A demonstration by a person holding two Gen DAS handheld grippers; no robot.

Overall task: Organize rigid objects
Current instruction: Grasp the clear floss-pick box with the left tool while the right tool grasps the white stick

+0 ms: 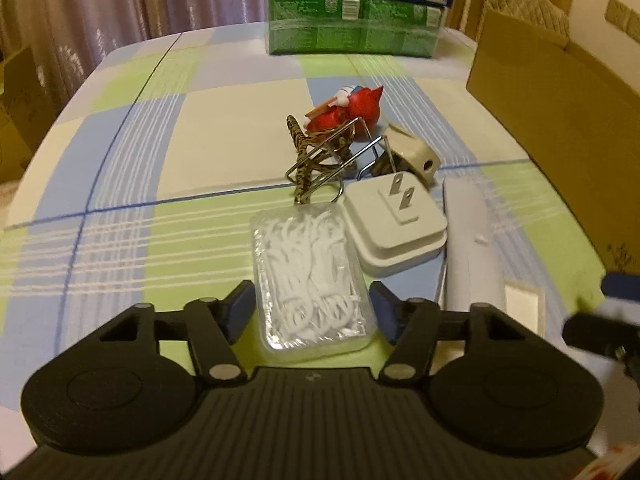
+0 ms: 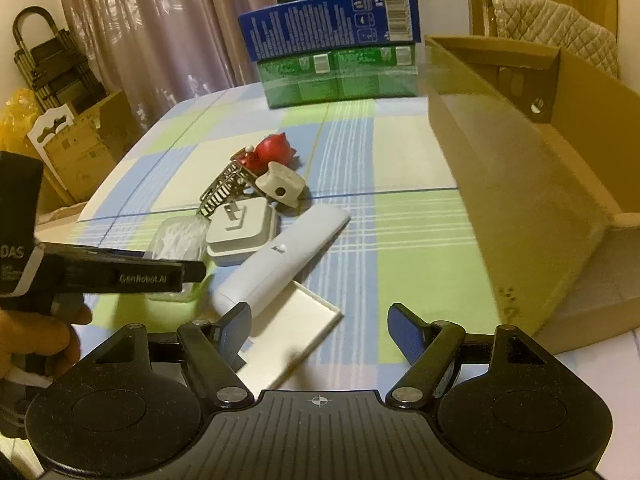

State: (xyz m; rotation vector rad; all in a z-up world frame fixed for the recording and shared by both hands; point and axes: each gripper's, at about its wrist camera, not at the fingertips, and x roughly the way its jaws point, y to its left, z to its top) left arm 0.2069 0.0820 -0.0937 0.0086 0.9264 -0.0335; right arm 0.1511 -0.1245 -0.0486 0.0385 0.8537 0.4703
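Left wrist view: left gripper (image 1: 312,308) jaws spread around clear plastic floss-pick box (image 1: 312,280), not clamped; white plug adapter (image 1: 394,228) just beside it. Right gripper (image 2: 320,332) gaping, holding nothing.

- Left wrist view: low over the table (image 1: 120,184), facing its far end; clear case (image 1: 310,280) very near, between the fingers.
- Right wrist view: higher, further right, same heading; left gripper's side (image 2: 120,276) at left edge.
- Shared: case (image 2: 176,240), adapter (image 1: 394,228) (image 2: 242,234), stacked boxes (image 1: 356,24) (image 2: 336,68), cardboard box (image 1: 560,120) (image 2: 520,184).
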